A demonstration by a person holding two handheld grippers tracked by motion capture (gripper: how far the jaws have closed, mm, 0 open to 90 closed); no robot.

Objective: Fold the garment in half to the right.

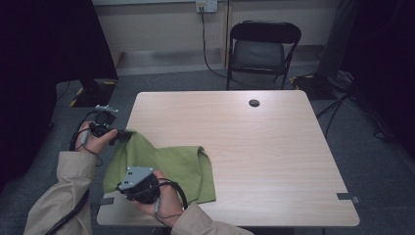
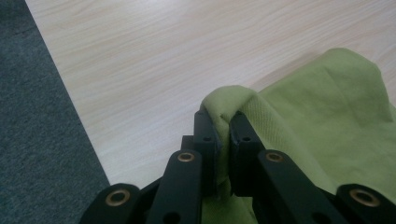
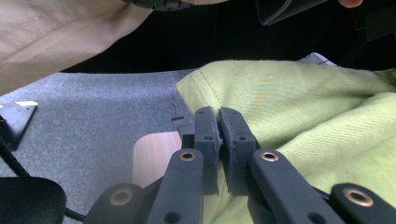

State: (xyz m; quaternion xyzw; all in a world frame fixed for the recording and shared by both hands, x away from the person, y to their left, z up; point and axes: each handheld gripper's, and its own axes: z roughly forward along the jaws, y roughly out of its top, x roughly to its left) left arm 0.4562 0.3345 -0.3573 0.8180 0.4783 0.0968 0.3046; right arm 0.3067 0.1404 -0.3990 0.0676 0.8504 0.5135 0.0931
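Observation:
A green cloth lies bunched on the near left part of the wooden table, with one corner lifted off the left edge. My left gripper is shut on that raised corner; in the left gripper view the cloth folds over and between the jaws of the left gripper. My right gripper is at the near left edge, shut on the cloth's near edge. In the right gripper view a hemmed edge of the cloth is pinched in the right gripper, above the table corner.
A black folding chair stands behind the table. There is a round cable hole near the table's far edge and a tape mark at its near right corner. Grey carpet surrounds the table, and a dark stand base sits to the left.

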